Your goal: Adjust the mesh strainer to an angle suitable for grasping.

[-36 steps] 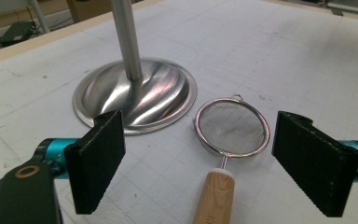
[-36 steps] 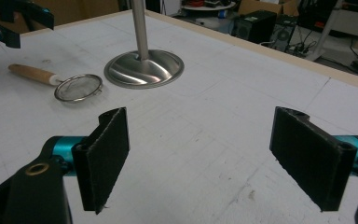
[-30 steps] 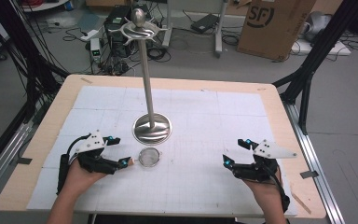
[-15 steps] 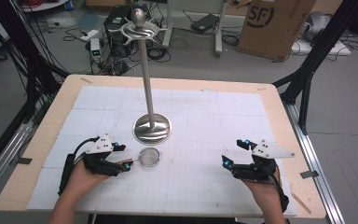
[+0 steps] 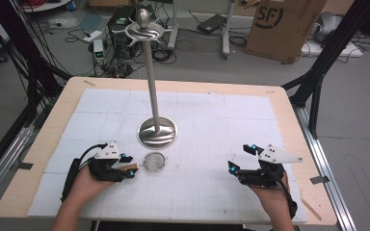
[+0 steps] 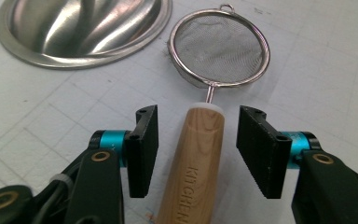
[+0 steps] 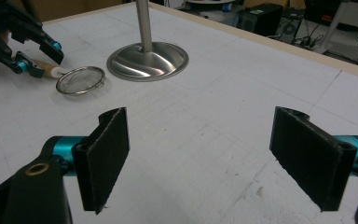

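A small mesh strainer (image 5: 154, 162) with a wooden handle (image 6: 200, 154) lies flat on the white mat, just in front of the round base (image 5: 157, 132) of a tall steel stand (image 5: 151, 82). My left gripper (image 5: 129, 166) is open, one jaw on each side of the handle with a gap at both sides. In the left gripper view the mesh bowl (image 6: 219, 49) lies straight ahead, and the stand base (image 6: 81, 28) sits at the upper left. My right gripper (image 5: 241, 156) is open over bare mat at the front right, nothing between its pads (image 7: 105, 154).
The stand's hooked top (image 5: 144, 31) rises high above the table's middle. The wooden table edge (image 5: 318, 202) borders the mat. Beyond the far edge are a cardboard box (image 5: 282, 29), cables and electronics on the floor, and black frame legs (image 5: 318, 82) at the right.
My left gripper has moved right toward the strainer, and its open jaws now straddle the wooden handle. The right gripper has stayed in place.
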